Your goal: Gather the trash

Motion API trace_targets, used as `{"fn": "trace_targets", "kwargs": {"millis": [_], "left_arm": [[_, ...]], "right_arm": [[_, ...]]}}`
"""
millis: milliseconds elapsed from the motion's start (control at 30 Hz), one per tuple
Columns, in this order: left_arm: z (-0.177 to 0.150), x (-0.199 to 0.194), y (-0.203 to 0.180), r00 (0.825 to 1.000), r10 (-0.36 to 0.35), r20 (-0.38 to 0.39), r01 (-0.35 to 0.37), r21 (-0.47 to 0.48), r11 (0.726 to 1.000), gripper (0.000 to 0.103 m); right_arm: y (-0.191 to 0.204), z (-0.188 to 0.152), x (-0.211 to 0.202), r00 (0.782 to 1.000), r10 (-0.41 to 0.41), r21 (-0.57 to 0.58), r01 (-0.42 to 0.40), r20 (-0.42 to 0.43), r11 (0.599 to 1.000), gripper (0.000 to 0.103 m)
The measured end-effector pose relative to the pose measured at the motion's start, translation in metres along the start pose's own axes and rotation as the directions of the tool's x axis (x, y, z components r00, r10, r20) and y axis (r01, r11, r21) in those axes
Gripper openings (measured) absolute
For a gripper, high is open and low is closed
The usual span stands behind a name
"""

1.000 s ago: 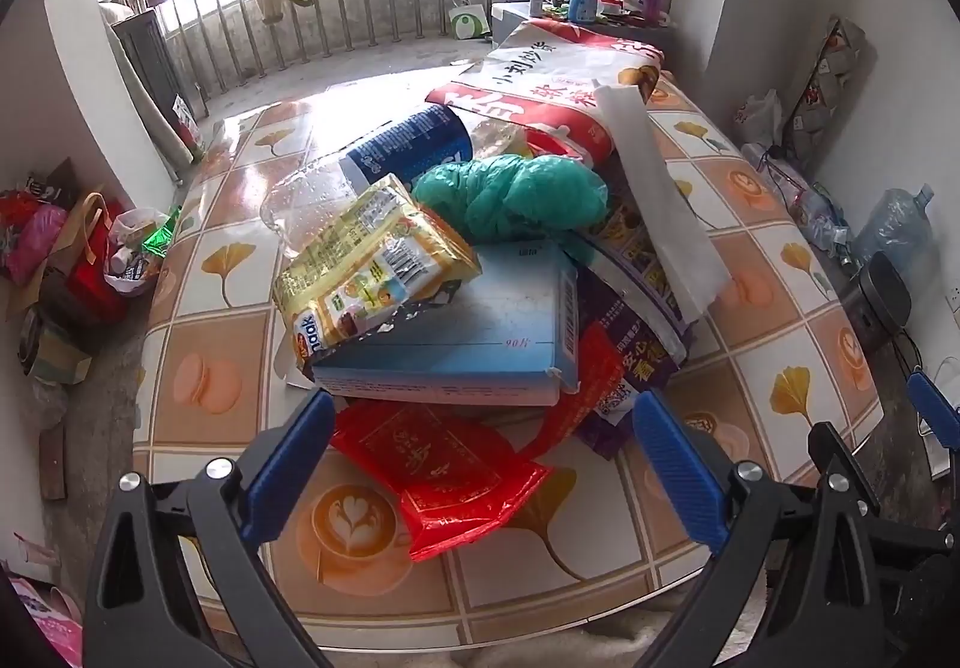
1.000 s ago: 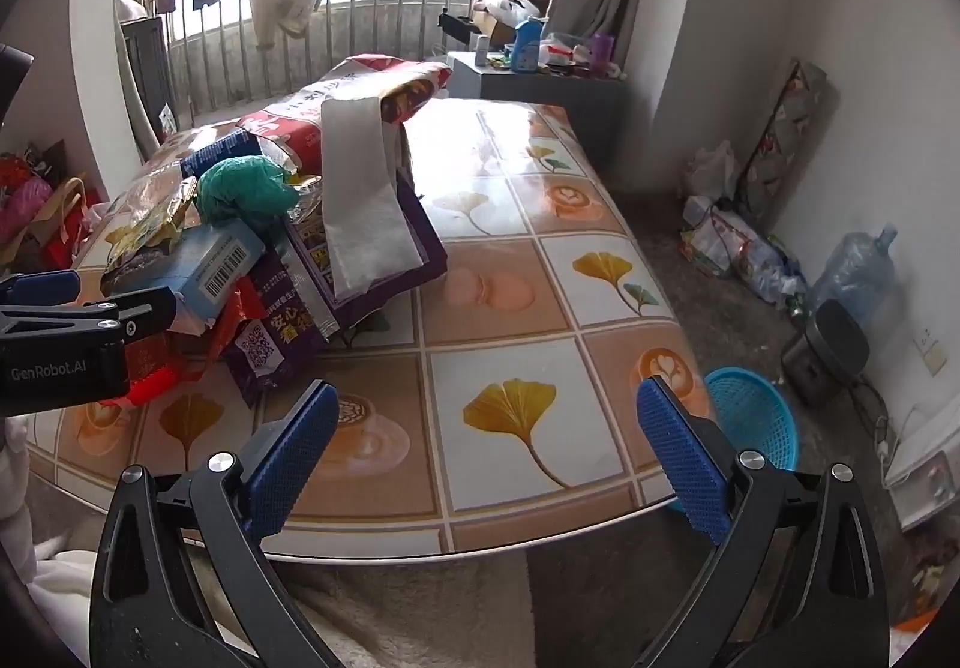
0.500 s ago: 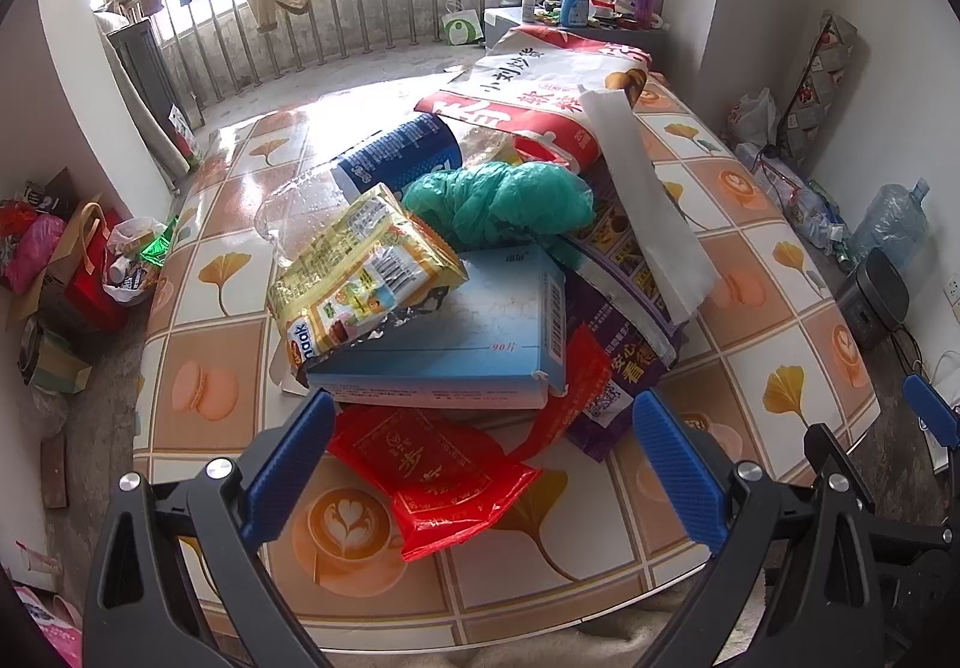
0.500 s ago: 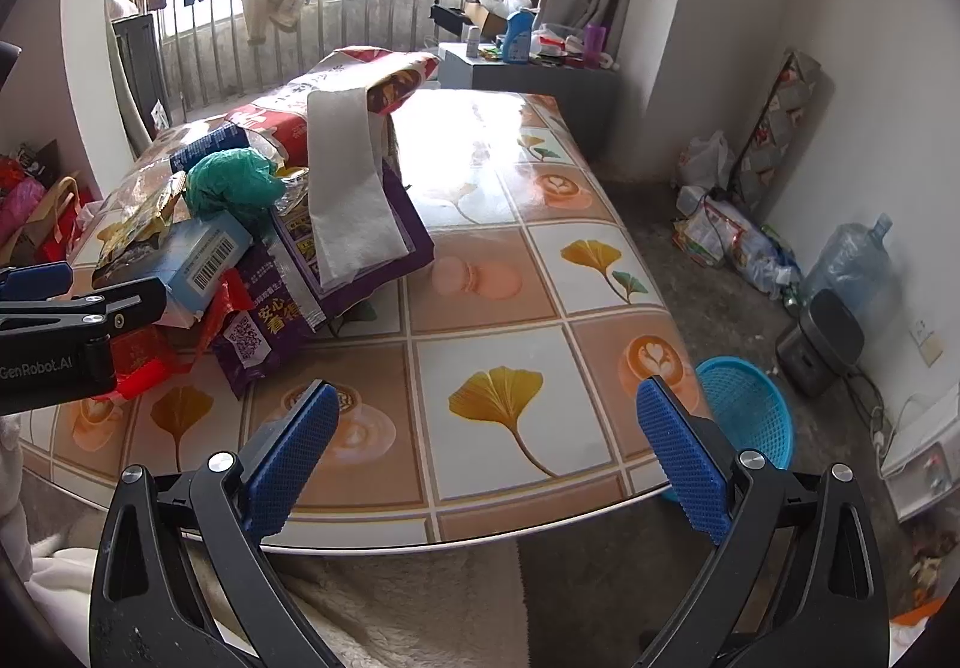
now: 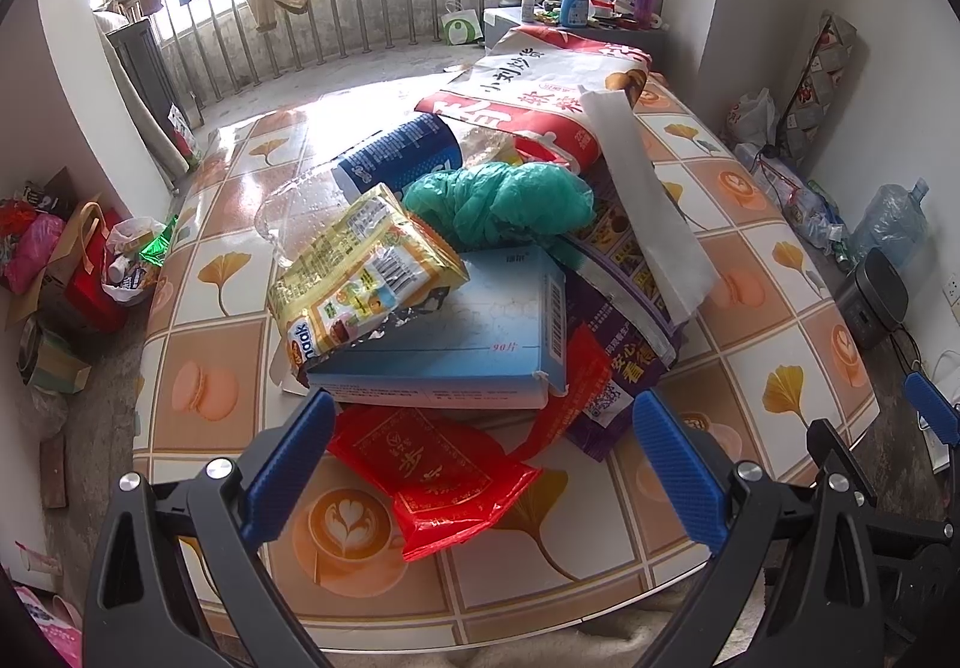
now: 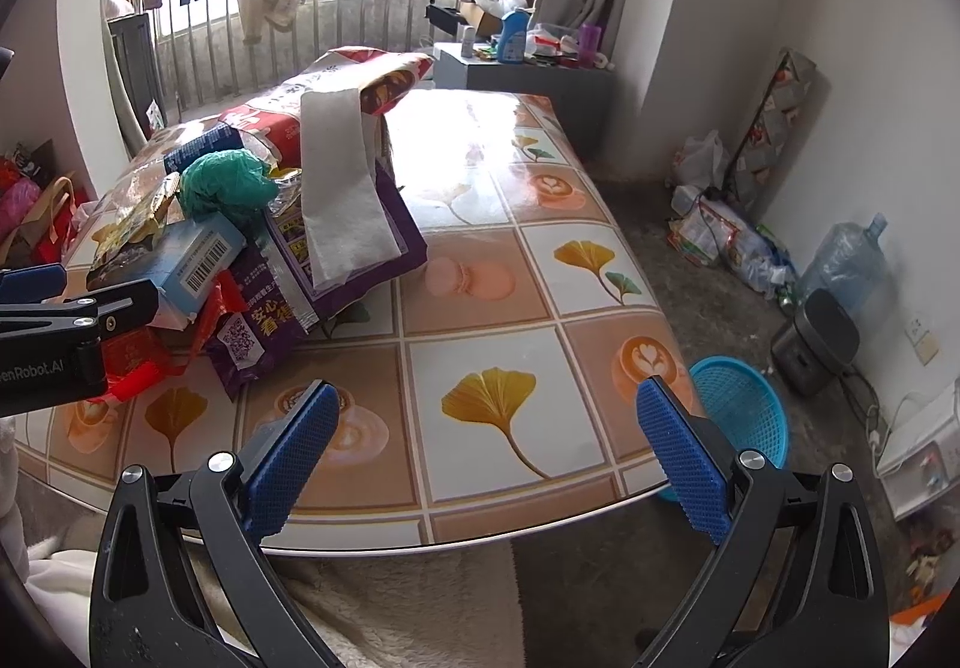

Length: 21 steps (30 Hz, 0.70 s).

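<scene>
A heap of trash covers the tiled table (image 5: pixel 780 308): a red plastic bag (image 5: pixel 438 476) nearest me, a light blue flat box (image 5: pixel 456 344), a yellow snack wrapper (image 5: pixel 360 278), a crumpled green bag (image 5: pixel 504 200), a purple packet (image 5: pixel 624 362), a strip of white paper (image 5: pixel 648 200) and a large red and white sack (image 5: pixel 540 86). My left gripper (image 5: pixel 480 458) hovers open just above the red bag, touching nothing. My right gripper (image 6: pixel 486 452) is open over the bare near corner of the table (image 6: pixel 516 260), right of the heap (image 6: pixel 252 248). The left gripper's side (image 6: pixel 72 314) shows at that view's left edge.
A blue plastic basket (image 6: pixel 744 422) stands on the floor beside the table's right corner, with a dark appliance (image 6: pixel 816 338), a water jug (image 6: pixel 846 260) and floor litter (image 6: pixel 720 236) behind it. Bags (image 5: pixel 72 260) pile up on the floor at the left. A railing (image 5: pixel 360 20) closes the far side.
Both grippers have drawn back and risen slightly, so the table and heap look a little smaller and lower. Nothing on the table has moved; both stay open.
</scene>
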State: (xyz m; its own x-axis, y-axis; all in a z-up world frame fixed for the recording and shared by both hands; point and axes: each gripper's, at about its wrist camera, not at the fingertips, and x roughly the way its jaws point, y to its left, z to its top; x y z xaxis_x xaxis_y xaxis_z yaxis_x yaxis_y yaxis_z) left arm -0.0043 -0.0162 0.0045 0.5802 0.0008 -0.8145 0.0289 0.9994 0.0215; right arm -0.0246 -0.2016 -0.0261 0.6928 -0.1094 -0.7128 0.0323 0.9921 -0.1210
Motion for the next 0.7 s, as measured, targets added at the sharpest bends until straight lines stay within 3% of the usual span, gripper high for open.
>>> {"fn": "trace_targets", "kwargs": {"millis": [700], "left_arm": [[0.0031,-0.0018,-0.0002,1.0,0.002,0.007,-0.002,0.001,1.0,0.097]], "right_arm": [[-0.0007,0.0014,-0.0004,1.0,0.0,0.0,0.0,0.001,1.0,0.095]]}}
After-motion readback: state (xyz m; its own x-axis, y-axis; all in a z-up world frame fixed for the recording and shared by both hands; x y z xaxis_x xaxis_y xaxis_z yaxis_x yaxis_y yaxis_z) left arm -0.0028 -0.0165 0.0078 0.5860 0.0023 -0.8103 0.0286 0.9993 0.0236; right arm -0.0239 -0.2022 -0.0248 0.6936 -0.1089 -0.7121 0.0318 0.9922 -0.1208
